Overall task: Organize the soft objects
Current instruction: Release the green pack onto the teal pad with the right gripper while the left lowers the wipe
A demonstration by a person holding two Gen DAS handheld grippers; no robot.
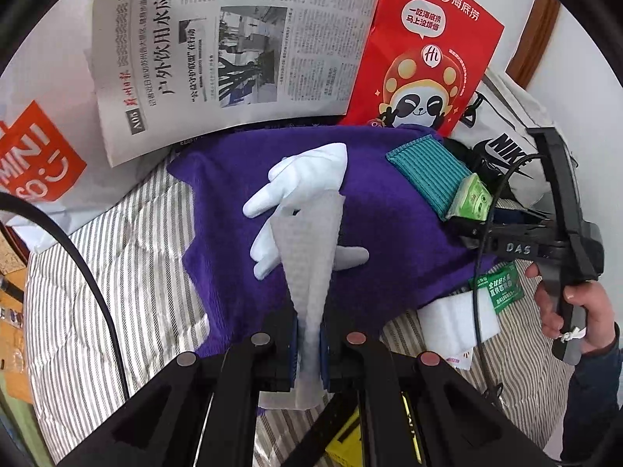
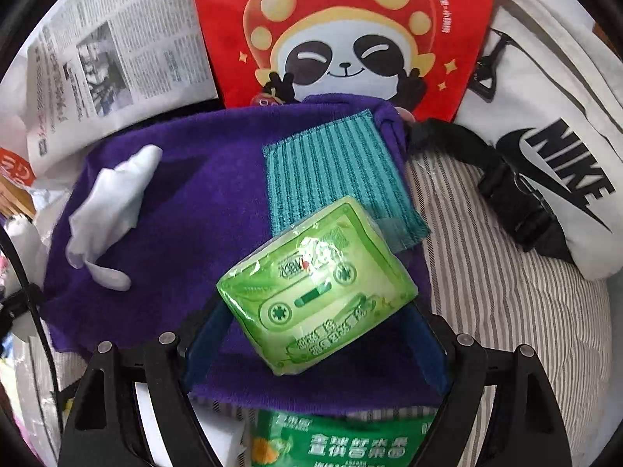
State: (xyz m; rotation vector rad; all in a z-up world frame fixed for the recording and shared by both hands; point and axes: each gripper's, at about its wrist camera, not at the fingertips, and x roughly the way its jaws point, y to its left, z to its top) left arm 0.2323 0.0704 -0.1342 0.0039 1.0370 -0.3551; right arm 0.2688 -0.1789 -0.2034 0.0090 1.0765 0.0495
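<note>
My left gripper [image 1: 309,346] is shut on a white textured cloth [image 1: 307,241], which stretches forward from the pads. Under it a purple towel [image 1: 389,225] lies spread on the bed, with a white glove [image 1: 303,179] on top. A teal ribbed cloth [image 2: 331,167] rests on the towel's far right corner. My right gripper [image 2: 315,307] stands wide, its pads pressed on both ends of a green tissue pack [image 2: 315,288] held tilted above the towel, just in front of the teal cloth. The left wrist view shows that pack [image 1: 473,196] at the right, beside the teal cloth.
A newspaper [image 1: 233,46] and a red panda paper bag [image 1: 428,58] lie behind the towel. A white Nike bag [image 2: 545,116] with black straps sits at the right. Striped bedding [image 1: 128,253] surrounds the towel. A green fruit packet [image 2: 342,443] and a white pad [image 1: 455,315] lie near the front edge.
</note>
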